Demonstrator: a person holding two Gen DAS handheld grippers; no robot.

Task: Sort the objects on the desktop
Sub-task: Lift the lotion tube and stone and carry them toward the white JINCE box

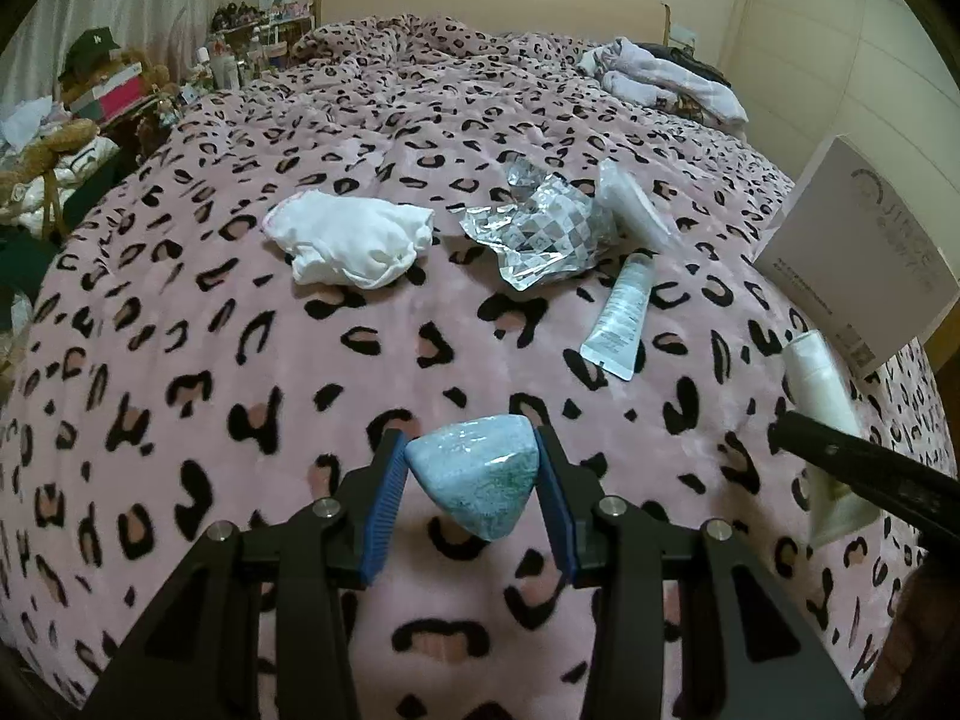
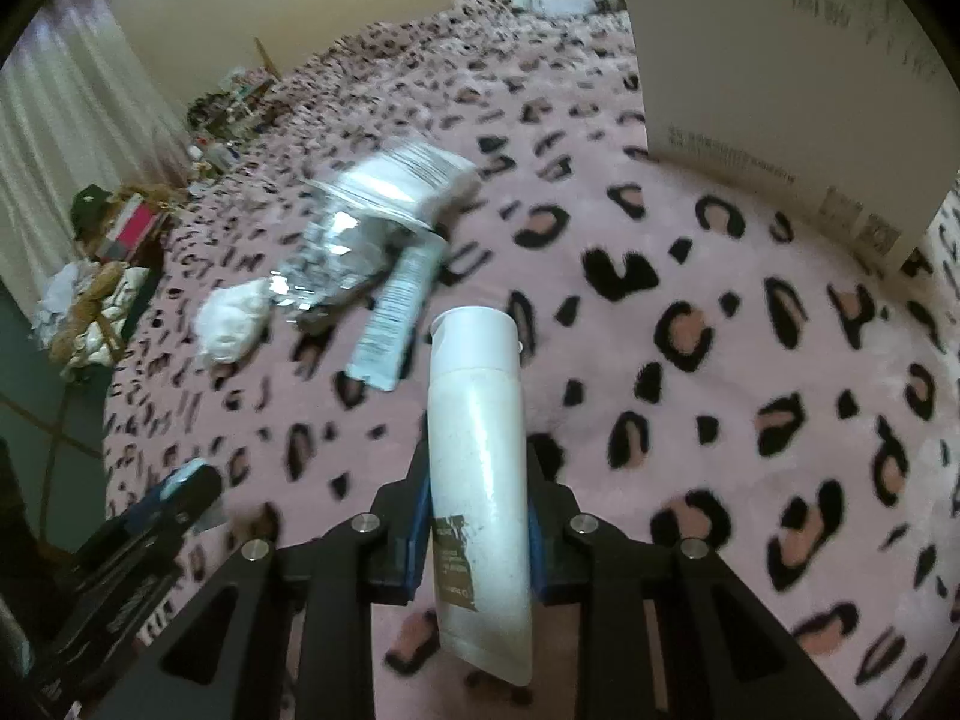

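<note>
My left gripper (image 1: 471, 468) is shut on a light blue wedge-shaped packet (image 1: 474, 480), held above the leopard-print blanket (image 1: 240, 396). My right gripper (image 2: 477, 480) is shut on a white squeeze tube (image 2: 477, 450), cap pointing away from me; the same white squeeze tube (image 1: 819, 384) shows at the right of the left wrist view, with a black finger (image 1: 864, 468) across it. On the blanket lie a white cloth (image 1: 351, 237), a crumpled silver checked wrapper (image 1: 540, 228), a small printed tube (image 1: 618, 315) and a white sachet (image 1: 636, 204).
A white cardboard box (image 1: 858, 240) stands at the bed's right edge, large in the right wrist view as the white cardboard box (image 2: 780, 72). Folded clothes (image 1: 666, 81) lie at the far corner. Cluttered shelves and soft toys (image 1: 90, 114) stand left of the bed.
</note>
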